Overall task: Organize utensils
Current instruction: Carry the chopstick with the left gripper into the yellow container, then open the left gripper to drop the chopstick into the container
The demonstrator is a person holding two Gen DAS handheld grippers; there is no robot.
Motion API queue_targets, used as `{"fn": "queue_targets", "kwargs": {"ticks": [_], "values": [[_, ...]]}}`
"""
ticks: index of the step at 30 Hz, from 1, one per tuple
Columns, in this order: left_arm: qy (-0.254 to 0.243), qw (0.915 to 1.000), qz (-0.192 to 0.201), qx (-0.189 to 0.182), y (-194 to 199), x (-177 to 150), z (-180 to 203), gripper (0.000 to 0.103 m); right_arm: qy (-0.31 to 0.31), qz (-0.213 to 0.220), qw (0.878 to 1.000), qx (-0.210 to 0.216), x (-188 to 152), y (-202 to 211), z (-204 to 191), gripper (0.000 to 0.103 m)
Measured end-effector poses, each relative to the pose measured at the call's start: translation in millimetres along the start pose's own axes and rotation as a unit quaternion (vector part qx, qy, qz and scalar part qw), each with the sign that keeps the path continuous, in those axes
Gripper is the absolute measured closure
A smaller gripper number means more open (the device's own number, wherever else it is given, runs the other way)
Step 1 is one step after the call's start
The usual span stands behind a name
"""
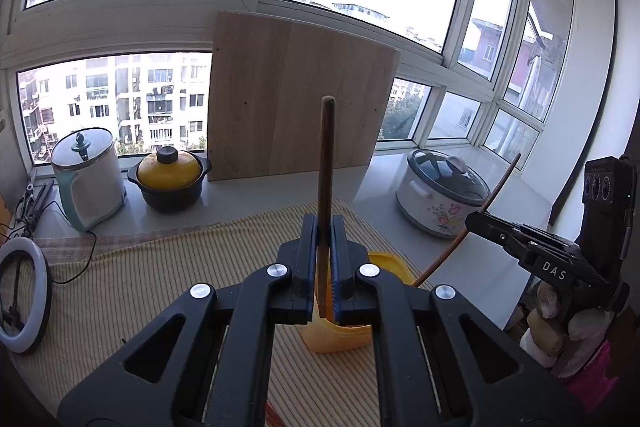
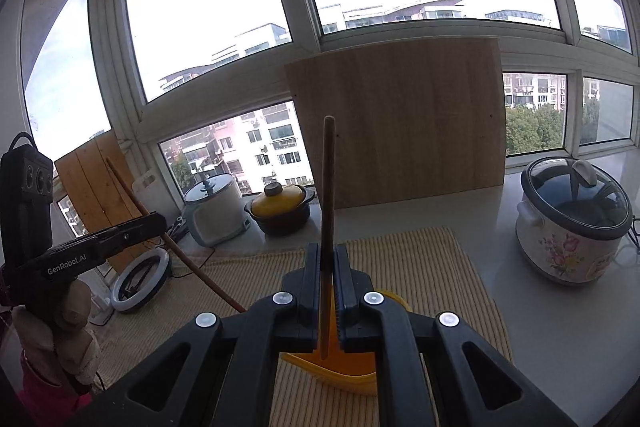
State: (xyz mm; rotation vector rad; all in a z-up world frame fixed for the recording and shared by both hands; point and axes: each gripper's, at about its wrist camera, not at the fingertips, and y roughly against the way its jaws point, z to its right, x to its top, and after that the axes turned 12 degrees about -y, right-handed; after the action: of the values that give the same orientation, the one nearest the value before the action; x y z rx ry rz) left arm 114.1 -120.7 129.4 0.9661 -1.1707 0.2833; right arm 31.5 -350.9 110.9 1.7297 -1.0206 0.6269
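Note:
My left gripper is shut on a brown wooden chopstick that stands upright between its fingers, above a yellow utensil holder on the striped cloth. My right gripper is shut on a second brown chopstick, also upright, over the same yellow holder. The right gripper shows in the left wrist view with its chopstick slanting down toward the holder. The left gripper shows in the right wrist view with its chopstick slanting likewise.
A wooden board leans against the window. On the sill stand a white kettle, a yellow-lidded black pot and a floral slow cooker. A ring light lies at the left. A striped cloth covers the counter.

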Motion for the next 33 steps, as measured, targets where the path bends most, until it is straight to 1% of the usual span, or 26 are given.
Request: {"fn": "queue_targets", "kwargs": {"ticks": [4, 10, 19, 27, 33], "values": [[-0.002, 0.9999, -0.008, -0.007, -14, 1, 9, 0.099, 0.001, -0.004, 1.000, -0.014, -3, -5, 8, 0.099], [-0.001, 0.9992, -0.035, -0.018, -39, -8, 18, 0.099, -0.007, -0.020, 1.000, -0.019, -12, -12, 20, 0.099], [-0.001, 0.9974, -0.070, -0.019, -68, -22, 22, 0.099, -0.012, -0.039, 0.999, -0.032, -24, -24, 29, 0.099], [0.007, 0.9957, -0.091, -0.014, -86, -33, 19, 0.099, -0.011, -0.048, 0.998, -0.044, -30, -33, 31, 0.099], [-0.001, 0.9953, -0.095, -0.019, -83, -36, 20, 0.099, -0.011, -0.052, 0.997, -0.049, -32, -36, 31, 0.097]]}}
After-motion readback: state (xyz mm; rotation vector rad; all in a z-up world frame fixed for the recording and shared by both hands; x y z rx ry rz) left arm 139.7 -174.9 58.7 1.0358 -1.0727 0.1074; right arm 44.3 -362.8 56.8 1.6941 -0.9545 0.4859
